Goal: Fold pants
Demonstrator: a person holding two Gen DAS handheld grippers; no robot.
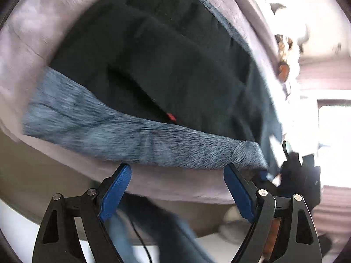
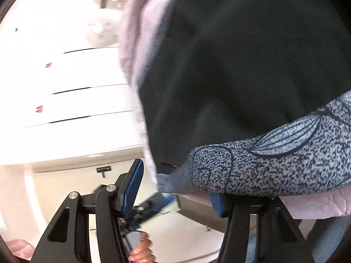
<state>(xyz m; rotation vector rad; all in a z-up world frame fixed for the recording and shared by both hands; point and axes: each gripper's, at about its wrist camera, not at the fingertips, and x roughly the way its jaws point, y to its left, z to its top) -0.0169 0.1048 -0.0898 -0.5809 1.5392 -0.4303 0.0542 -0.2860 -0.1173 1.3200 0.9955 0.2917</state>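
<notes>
Dark pants point(image 1: 166, 65) lie spread on a lilac-covered bed point(image 1: 33, 32), with a blue-grey speckled waistband point(image 1: 131, 140) along their near edge. The left tool point(image 1: 177, 188) and the right tool point(image 2: 177, 188) both gape wide just before the waistband, gripping nothing.

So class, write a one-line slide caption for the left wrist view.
Open left claw poised at the speckled blue-grey waistband of dark pants lying on a lilac sheet.

A pale lilac sheet point(image 1: 33, 32) covers the bed; dark pants point(image 1: 175, 65) and a speckled blue-grey cloth point(image 1: 109, 135) lie on it.
</notes>
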